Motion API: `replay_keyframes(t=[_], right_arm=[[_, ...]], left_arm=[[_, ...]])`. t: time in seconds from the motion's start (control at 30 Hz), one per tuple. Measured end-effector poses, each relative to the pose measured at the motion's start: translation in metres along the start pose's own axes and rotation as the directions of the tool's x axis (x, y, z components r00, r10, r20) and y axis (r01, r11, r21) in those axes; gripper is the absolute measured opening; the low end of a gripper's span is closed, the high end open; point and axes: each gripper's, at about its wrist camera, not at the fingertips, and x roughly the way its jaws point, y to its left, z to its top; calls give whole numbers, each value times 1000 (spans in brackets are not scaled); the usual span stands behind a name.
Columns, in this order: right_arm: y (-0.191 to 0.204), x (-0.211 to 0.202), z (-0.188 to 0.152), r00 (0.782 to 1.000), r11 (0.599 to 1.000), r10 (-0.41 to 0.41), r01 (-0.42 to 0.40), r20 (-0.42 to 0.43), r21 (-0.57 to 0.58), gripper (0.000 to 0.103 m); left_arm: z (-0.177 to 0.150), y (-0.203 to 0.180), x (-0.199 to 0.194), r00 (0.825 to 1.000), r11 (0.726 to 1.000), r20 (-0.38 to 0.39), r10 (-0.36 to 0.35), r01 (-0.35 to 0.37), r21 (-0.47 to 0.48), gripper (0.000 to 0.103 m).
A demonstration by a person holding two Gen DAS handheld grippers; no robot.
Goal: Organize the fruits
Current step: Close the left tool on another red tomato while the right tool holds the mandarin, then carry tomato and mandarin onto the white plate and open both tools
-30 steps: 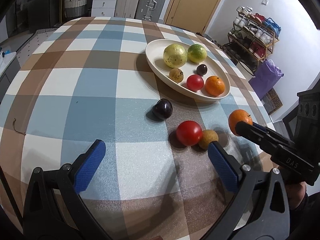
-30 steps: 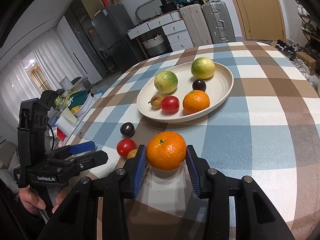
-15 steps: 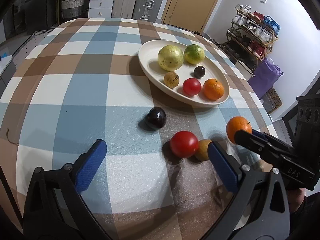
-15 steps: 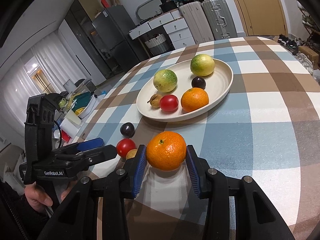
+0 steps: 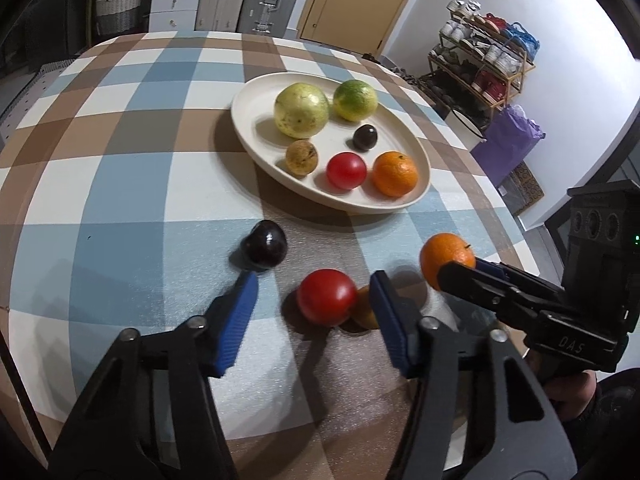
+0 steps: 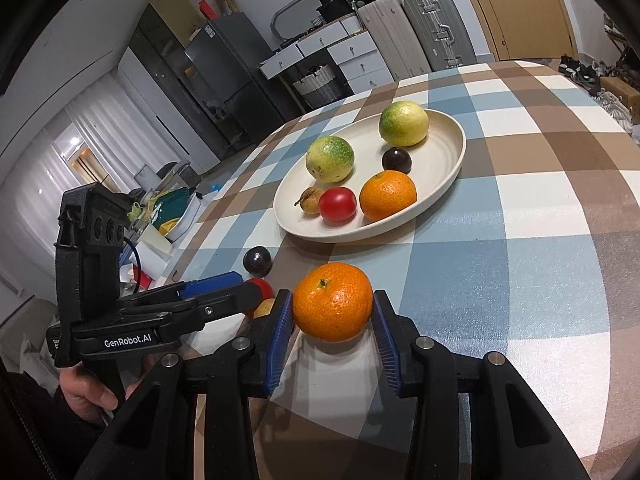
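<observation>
My right gripper (image 6: 333,309) is shut on an orange mandarin (image 6: 333,306), held just above the tablecloth; it also shows in the left wrist view (image 5: 447,259). My left gripper (image 5: 312,300) is open around a red tomato (image 5: 326,297), with a small yellow-brown fruit (image 5: 363,307) against the tomato by the right finger. A dark plum (image 5: 265,245) lies just beyond the left finger. The cream oval plate (image 5: 420,160) holds two green-yellow fruits, a brown fruit, a dark plum, a tomato and a mandarin.
The round table has a blue, brown and white checked cloth (image 5: 120,128). Its right edge (image 5: 504,216) runs close to the right gripper. A shoe rack (image 5: 480,64) and purple bag (image 5: 508,140) stand beyond that edge.
My left gripper has moved forward and its jaws have narrowed, so its fingers now flank the tomato. The right gripper still holds the mandarin in about the same place.
</observation>
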Motion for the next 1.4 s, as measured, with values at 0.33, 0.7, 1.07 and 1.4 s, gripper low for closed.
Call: replay_keyframes(t=[0.33,0.7,1.07,1.4], right_arm=[[-3,2,0,1000,1000,24,-24,-10,12,40],[-5,1,0,999,999,39,-39,-3,25,40],[-9,0,1,999,998,40,-40,7,37,40],[-7,-1,0,1000,999,23,-23,14,36,40]], left_arm=[[2,-7,2,1000,1000,-5,-18,18,16,33],[1,-12,5,1000,999,-20,-10,10,34,27],[-1,-12,0,1000,999,-17,-17,17,29,27],[0,-8,-18,1000,1000,23,-15,15,16,27]])
